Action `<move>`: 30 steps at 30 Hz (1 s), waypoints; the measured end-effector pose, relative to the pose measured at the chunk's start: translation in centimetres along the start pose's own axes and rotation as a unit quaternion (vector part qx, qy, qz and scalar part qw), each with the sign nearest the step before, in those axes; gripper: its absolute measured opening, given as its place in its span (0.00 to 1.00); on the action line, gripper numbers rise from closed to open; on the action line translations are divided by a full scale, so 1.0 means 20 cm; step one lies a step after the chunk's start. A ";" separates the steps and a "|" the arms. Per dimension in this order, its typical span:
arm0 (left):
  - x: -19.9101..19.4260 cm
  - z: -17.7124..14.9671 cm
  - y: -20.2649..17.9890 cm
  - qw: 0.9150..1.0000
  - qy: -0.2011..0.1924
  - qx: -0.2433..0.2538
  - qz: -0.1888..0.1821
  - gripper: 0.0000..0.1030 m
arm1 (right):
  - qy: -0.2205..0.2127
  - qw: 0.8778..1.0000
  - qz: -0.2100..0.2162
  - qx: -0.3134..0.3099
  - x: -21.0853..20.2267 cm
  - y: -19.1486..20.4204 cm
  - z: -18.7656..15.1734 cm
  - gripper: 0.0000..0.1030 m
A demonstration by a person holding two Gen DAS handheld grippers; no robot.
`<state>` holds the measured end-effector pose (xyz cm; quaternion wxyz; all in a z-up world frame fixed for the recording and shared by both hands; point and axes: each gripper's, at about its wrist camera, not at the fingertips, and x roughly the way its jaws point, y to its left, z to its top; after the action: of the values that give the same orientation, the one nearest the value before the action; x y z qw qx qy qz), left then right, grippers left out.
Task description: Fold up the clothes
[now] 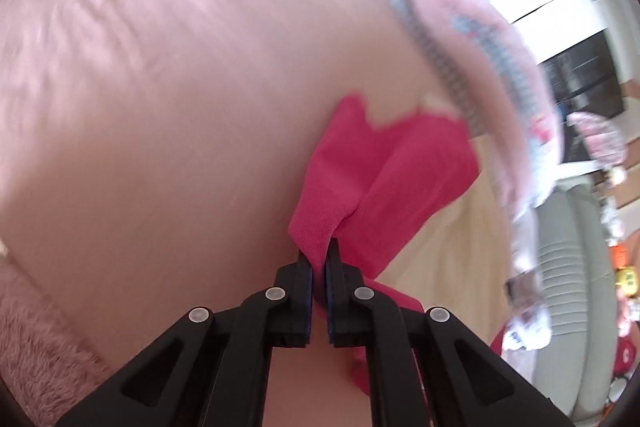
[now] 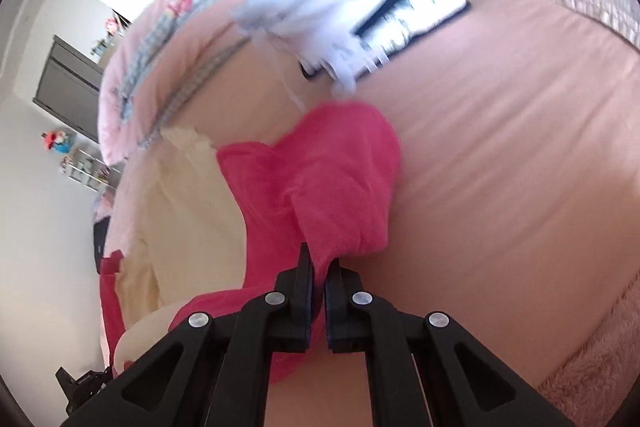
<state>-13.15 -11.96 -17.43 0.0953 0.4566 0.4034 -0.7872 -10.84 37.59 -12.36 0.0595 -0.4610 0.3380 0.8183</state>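
The bright pink knitted cloth garment (image 1: pixel 384 171) is hanging bunched above the pale pink bed sheet (image 1: pixel 160 107), pinched at two places and drooping between them. The left gripper (image 1: pixel 319 259) is clamping a gathered edge of it between nearly closed jaws, and the right gripper (image 2: pixel 319 263) is likewise pinching a fold of the same garment (image 2: pixel 320 171), jaws narrow with cloth pressed between the pads. In the right wrist view a cream-coloured cloth (image 2: pixel 188 203) is lying just beside and partly under the pink garment, with a pink quilt edged in grey checked trim (image 2: pixel 160 67) beyond it and a white fringed item (image 2: pixel 320 15) resting on folded white clothes with dark borders (image 2: pixel 416 7).

The step in hand is probably carrying the held edge over to make a fold. To do it well, both hands should be travelling together at matching height, keeping the cloth taut between them so no sag forms, clearing the cream cloth so it isn't dragged along, and laying the edge down flat before either grip is being eased.
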 end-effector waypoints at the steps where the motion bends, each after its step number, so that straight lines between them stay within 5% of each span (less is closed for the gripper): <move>1: 0.01 -0.03 0.01 1.000 0.010 0.004 0.003 0.06 | 0.017 1.000 -0.018 -0.006 0.03 -0.01 -0.04 0.03; 3: 0.00 -0.06 0.02 1.000 0.023 0.000 -0.016 0.12 | 0.024 0.999 -0.030 -0.027 0.03 0.01 -0.10 0.06; 7: -0.06 -0.15 0.07 0.995 0.012 -0.054 -0.078 0.52 | 0.010 1.000 -0.003 -0.016 -0.06 0.04 -0.18 0.15; 9: -0.04 -0.23 0.09 0.993 0.025 -0.068 -0.091 0.52 | 0.024 0.999 0.030 0.008 -0.08 0.03 -0.24 0.35; 14: 0.07 -0.32 -0.13 0.992 0.075 0.033 -0.092 0.50 | 0.117 0.989 0.091 -0.025 0.05 0.12 -0.38 0.35; 16: 0.13 -0.23 -0.26 0.988 0.085 0.082 -0.097 0.28 | 0.130 0.984 0.095 -0.071 0.13 0.20 -0.40 0.35; 18: 0.14 -0.09 -0.39 0.987 0.070 0.120 -0.077 0.25 | 0.120 0.984 0.090 -0.096 0.18 0.29 -0.32 0.24; 20: 0.07 0.04 -0.45 0.986 0.030 0.128 -0.100 0.25 | 0.082 0.986 0.099 -0.107 0.16 0.40 -0.19 0.13; 22: 0.04 0.19 -0.50 0.987 -0.003 0.105 -0.125 0.27 | 0.012 0.989 0.111 -0.095 0.07 0.45 -0.07 0.13; 25: 0.10 0.24 -0.47 0.994 0.007 0.071 -0.087 0.32 | -0.056 0.990 0.109 -0.070 0.01 0.50 0.04 0.13; 30: 0.20 0.04 -0.34 0.987 0.088 0.099 -0.091 0.32 | 0.064 0.991 0.106 -0.050 0.16 0.41 -0.11 0.13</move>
<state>-19.44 -7.22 -16.65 -0.0580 0.4926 0.3705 -0.7853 -14.41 29.22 -11.50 -0.0726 -0.4762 0.3466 0.8049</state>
